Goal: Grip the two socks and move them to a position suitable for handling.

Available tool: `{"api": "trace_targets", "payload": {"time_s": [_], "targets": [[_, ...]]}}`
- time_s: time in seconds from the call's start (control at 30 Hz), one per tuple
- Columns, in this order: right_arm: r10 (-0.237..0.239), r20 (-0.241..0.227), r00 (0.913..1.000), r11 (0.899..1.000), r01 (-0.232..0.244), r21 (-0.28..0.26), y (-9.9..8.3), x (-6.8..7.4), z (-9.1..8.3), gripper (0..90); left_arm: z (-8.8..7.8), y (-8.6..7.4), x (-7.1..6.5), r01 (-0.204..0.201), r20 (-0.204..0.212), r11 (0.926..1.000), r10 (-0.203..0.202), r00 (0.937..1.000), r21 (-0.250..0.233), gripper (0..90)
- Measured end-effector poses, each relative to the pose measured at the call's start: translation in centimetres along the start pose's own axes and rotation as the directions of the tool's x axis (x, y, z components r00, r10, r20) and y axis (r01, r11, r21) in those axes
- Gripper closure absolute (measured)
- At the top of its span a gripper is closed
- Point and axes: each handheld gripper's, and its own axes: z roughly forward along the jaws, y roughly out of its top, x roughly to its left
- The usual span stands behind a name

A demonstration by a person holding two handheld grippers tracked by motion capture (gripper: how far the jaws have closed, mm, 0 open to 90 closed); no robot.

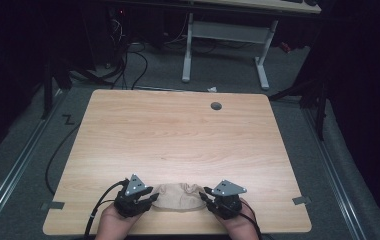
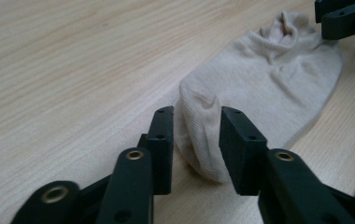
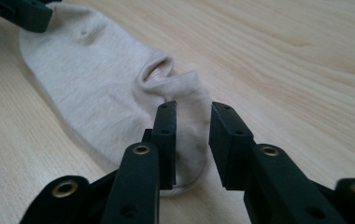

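A beige ankle sock [image 2: 269, 88] lies flat on the wooden table [image 1: 178, 135], stretched between the 2 grippers. Left gripper [image 2: 195, 140]: jaws parted around 1 rounded, ribbed end, not pressing it. Right gripper [image 3: 192, 140]: jaws parted around the crumpled cuff end, released.

In the high view, both forearms are cut off by the bottom edge at six o'clock, and the sock's [image 1: 180, 197] two ends are hidden behind the left gripper [image 1: 147, 197] and right gripper [image 1: 206, 196]. In the left gripper view, the far gripper is cropped at one o'clock. The desk [image 1: 258, 4] is cut off at twelve o'clock.
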Motion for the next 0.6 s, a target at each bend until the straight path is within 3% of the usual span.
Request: {"api": "trace_targets", "payload": {"time_s": [0.3,0.43,0.6], "targets": [[0.040,0.102,0.9940,0.998,-0.034,-0.061,0.0,-2.1,0.0,58.5,-0.7,0.4,2.4,-0.009,-0.049,0.9988,0.007,0.9988,-0.049,49.5],[0.055,0.147,0.9876,0.997,-0.045,-0.067,0.0,-3.5,0.3,57.8,-1.1,0.1,4.6,-0.030,-0.131,0.9980,0.022,0.9911,-0.056,46.6],[0.102,0.206,0.9731,0.994,-0.093,-0.056,-0.7,-5.7,0.2,56.8,-1.4,-0.4,7.0,0.023,-0.191,0.9982,-0.033,0.9810,-0.056,45.0]]}}
